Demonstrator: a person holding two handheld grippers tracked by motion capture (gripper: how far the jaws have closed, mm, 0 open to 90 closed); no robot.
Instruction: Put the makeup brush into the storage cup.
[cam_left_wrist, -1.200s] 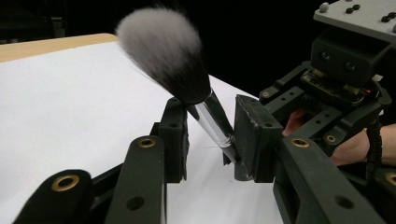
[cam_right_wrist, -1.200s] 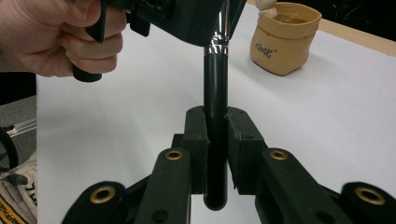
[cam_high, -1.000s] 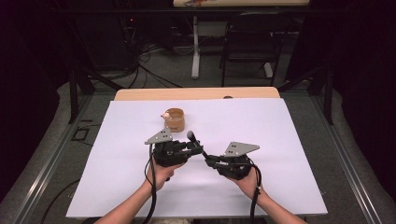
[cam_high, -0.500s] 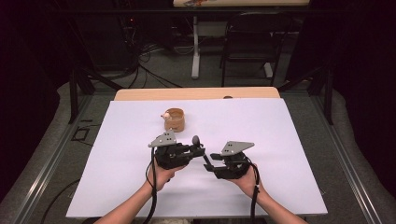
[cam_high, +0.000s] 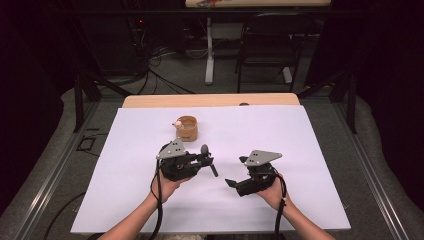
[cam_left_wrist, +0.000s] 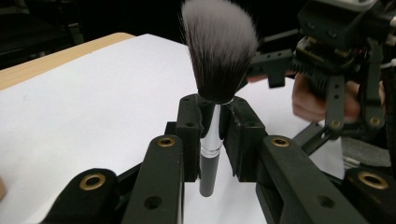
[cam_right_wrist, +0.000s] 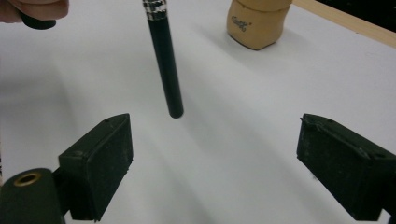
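Black-handled makeup brush (cam_left_wrist: 212, 88) with soft grey-tipped bristles stands centre frame, pinched at its silver ferrule by the left gripper (cam_left_wrist: 212, 123). Right gripper (cam_right_wrist: 212, 163), just been opening, gapes empty. Light, slippery handle; grip the stiff ferrule.
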